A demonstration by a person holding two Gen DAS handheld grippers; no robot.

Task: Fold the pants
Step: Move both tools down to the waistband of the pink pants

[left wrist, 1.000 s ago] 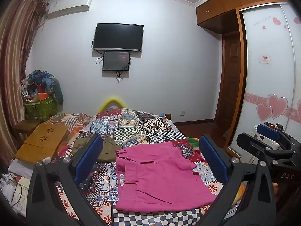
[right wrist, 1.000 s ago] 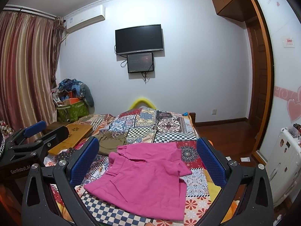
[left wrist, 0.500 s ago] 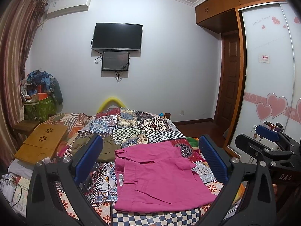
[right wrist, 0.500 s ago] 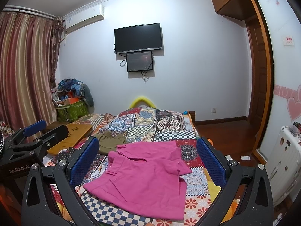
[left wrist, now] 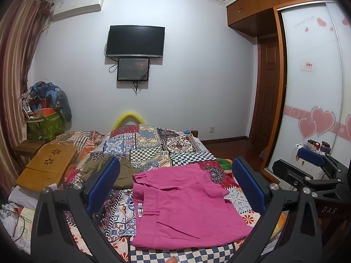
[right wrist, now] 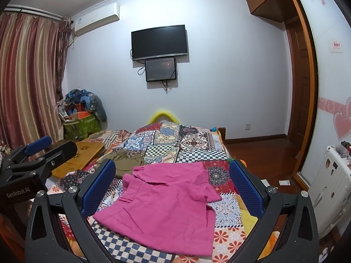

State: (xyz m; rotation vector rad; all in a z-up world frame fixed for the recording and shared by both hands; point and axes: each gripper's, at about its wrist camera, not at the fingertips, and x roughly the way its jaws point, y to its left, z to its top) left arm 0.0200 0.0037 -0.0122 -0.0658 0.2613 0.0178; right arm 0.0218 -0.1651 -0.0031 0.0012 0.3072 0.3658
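Observation:
Pink pants (left wrist: 182, 206) (right wrist: 166, 203) lie folded in a flat rectangle on the patchwork quilt, near the bed's front edge. My left gripper (left wrist: 175, 188) hovers above and in front of them, open, nothing between its blue pads. My right gripper (right wrist: 173, 188) hangs likewise over the pants, open and empty. Each gripper shows in the other's view: the right one (left wrist: 311, 164) at the far right, the left one (right wrist: 37, 151) at the far left.
An olive garment (left wrist: 114, 173) lies folded behind the pants on the patchwork quilt (left wrist: 158, 144). A wooden lap tray (left wrist: 48, 164) rests on the bed's left side. A white radiator (right wrist: 329, 188) and a sliding wardrobe door (left wrist: 313, 83) stand to the right.
Both views drift very slightly; the pants and both open grippers stay as they were.

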